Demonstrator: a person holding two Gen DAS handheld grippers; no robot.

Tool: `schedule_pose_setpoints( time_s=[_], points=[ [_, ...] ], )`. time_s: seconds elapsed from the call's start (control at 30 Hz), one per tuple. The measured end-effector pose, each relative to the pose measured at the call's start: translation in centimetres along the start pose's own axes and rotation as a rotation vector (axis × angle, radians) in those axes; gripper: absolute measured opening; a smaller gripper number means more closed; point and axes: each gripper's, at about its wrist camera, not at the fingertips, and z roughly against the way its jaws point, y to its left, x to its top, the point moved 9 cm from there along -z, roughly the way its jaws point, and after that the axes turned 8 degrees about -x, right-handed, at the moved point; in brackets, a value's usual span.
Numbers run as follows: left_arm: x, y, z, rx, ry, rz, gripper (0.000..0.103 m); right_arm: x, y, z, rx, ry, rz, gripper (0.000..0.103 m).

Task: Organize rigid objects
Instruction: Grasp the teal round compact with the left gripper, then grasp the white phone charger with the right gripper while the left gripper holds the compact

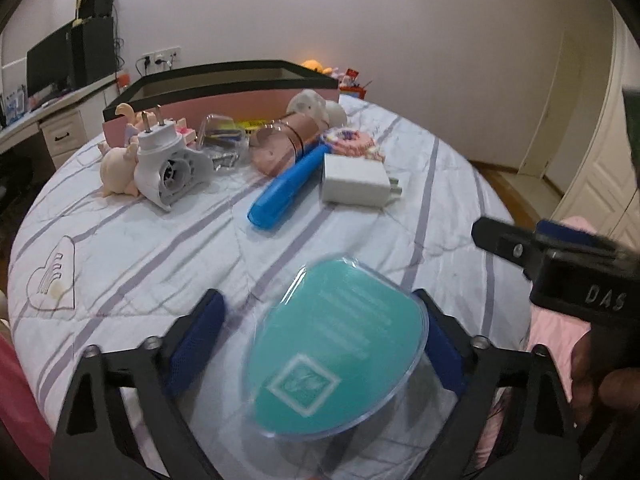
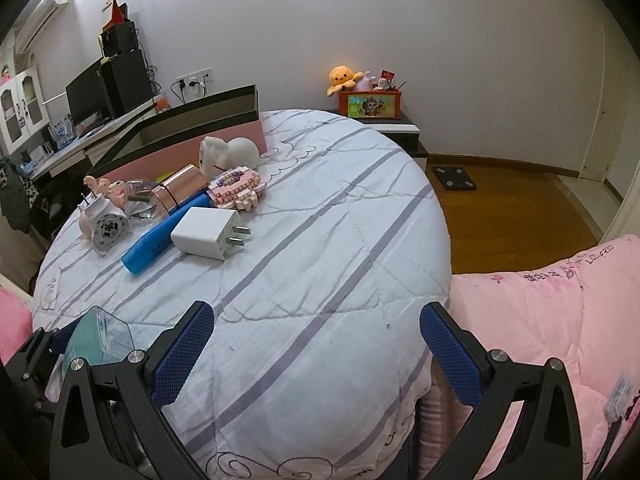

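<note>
A teal case with a clear lid (image 1: 336, 354) sits between the fingers of my left gripper (image 1: 320, 344); the jaws stand wide around it, and contact is unclear. It also shows at the left edge of the right wrist view (image 2: 96, 336). My right gripper (image 2: 316, 352) is open and empty over the striped bed cover (image 2: 320, 220). Farther back lie a blue stapler-like tool (image 1: 286, 188), a white charger (image 1: 354, 180), a white plug-in device (image 1: 170, 164), a rose-gold cylinder (image 1: 292, 136) and small pink toys (image 1: 116, 168).
A pink box with a black rim (image 1: 224, 92) stands behind the clutter. A pink quilt (image 2: 560, 320) lies to the right. A desk with monitor (image 2: 92, 100) is at left, and a bedside stand with an orange toy box (image 2: 370, 106) stands beyond the bed.
</note>
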Motion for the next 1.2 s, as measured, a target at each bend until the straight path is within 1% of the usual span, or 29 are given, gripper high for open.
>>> schedule_pose_setpoints(
  time_s=[0.03,0.07,0.1,0.2,0.33,0.43,0.57,0.67,0.73,0.87,0.9,0.93,0.97,1.03,1.07,1.1,1.2],
  points=[
    [0.2,0.1,0.0,-0.018,-0.002,0.01,0.077,0.0,0.0,0.0,-0.002,0.001,-0.001,0.103],
    [0.4,0.3,0.0,-0.027,-0.002,0.016,0.066,0.1,-0.1,-0.1,-0.004,0.002,-0.002,0.103],
    [0.3,0.4,0.0,-0.025,0.004,0.017,0.062,0.1,-0.1,-0.1,-0.005,0.002,-0.003,0.103],
    [0.1,0.5,0.4,-0.03,-0.002,0.008,0.062,0.1,0.0,-0.2,-0.009,0.005,0.0,0.103],
    [-0.5,0.9,1.4,-0.005,-0.018,-0.007,0.062,0.1,0.6,-0.3,-0.006,0.002,0.01,0.103],
    [-0.8,1.9,2.4,0.002,-0.037,0.012,0.062,0.5,1.5,-0.7,0.004,-0.002,0.018,0.103],
    [-0.3,4.0,3.5,0.057,-0.054,0.039,0.062,1.8,3.9,-1.9,0.042,-0.002,0.036,0.103],
    [0.3,5.7,4.2,0.084,-0.072,0.065,0.062,2.7,6.5,-3.0,0.07,0.002,0.072,0.103],
    [0.8,6.6,4.4,0.095,-0.083,0.077,0.062,2.7,7.6,-3.6,0.084,0.013,0.091,0.103],
    [1.6,8.0,4.5,0.105,-0.092,0.098,0.062,2.9,8.9,-5.8,0.079,0.06,0.11,0.102],
    [1.7,8.3,4.5,0.107,-0.093,0.101,0.062,2.9,9.0,-6.1,0.08,0.066,0.111,0.101],
    [1.9,8.6,4.4,0.109,-0.094,0.108,0.062,2.9,9.1,-6.4,0.076,0.074,0.114,0.097],
    [2.0,8.9,4.4,0.109,-0.092,0.116,0.062,2.9,9.3,-6.8,0.07,0.086,0.126,0.091],
    [2.3,9.5,4.2,0.113,-0.087,0.13,0.062,3.1,9.9,-7.1,0.073,0.081,0.159,0.082],
    [2.5,9.7,4.2,0.115,-0.086,0.136,0.062,3.1,10.2,-7.1,0.07,0.078,0.175,0.068],
    [2.6,10.0,4.3,0.115,-0.084,0.142,0.062,3.1,10.3,-7.0,0.058,0.077,0.191,0.068],
    [3.1,10.6,4.5,0.122,-0.08,0.156,0.062,3.0,10.3,-6.8,0.084,0.088,0.193,0.067]
  ],
)
